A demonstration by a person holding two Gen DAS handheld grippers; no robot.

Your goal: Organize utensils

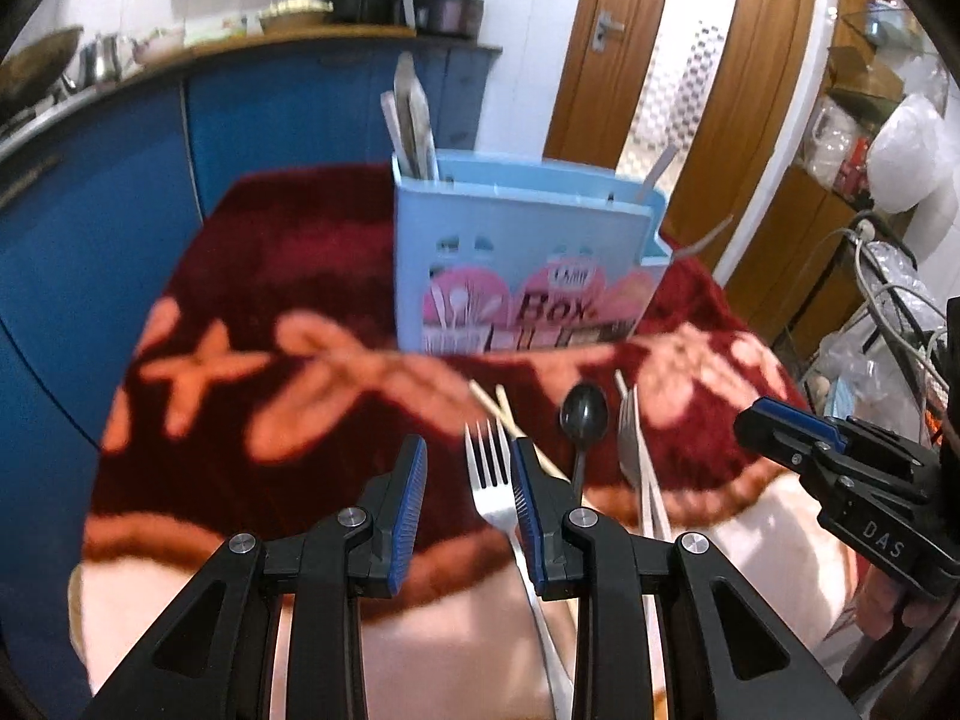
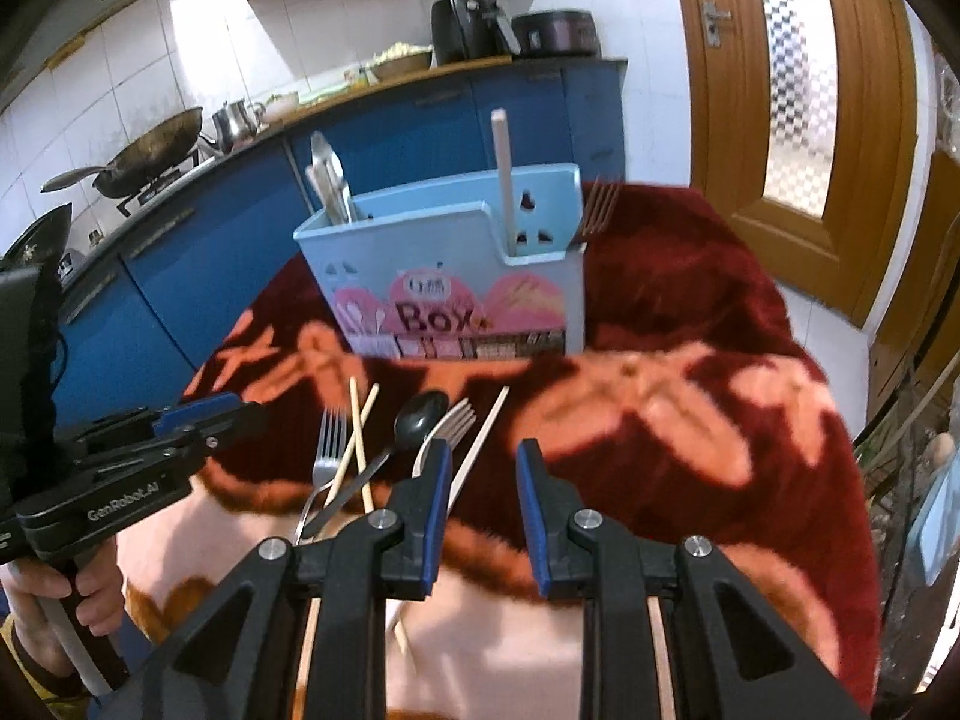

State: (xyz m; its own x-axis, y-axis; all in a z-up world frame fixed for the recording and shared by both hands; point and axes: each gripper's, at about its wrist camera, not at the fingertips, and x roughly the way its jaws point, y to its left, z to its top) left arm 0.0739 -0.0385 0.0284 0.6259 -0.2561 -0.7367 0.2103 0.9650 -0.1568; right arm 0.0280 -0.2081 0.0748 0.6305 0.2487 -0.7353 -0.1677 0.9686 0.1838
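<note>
1. Hovering over a table draped in a dark red plush blanket with orange flowers (image 2: 690,300), both tools point down at a loose cluster of cutlery near its front edge.
2. Left tool (image 1: 469,483): jaws part-way apart, gripping nothing; the tines of a silver metal fork (image 1: 489,474) show in the gap, close to its right pad, though I cannot tell if they touch.
3. Right tool (image 2: 483,483): jaws likewise part-way apart and empty, with only blanket between them; it sits just right of the pile.
4. Loose pieces: the fork, a black plastic spoon (image 2: 420,414), a second silver fork (image 2: 447,429), pale wooden chopsticks (image 2: 358,438) crossing one another, and one white chopstick (image 2: 480,438).
5. Destination: a light blue plastic utensil box printed "Box" (image 2: 444,264) stands upright behind the pile and already holds several utensils.
6. Risks, as I judge them:
   - The handles overlap, so closing on one may drag or lift a neighbour.
   - Soft pile lets thin metal sink, making the pads slip off.
   - Both tools are close together and could collide.
   - A long piece swung carelessly could tip the box.
</note>
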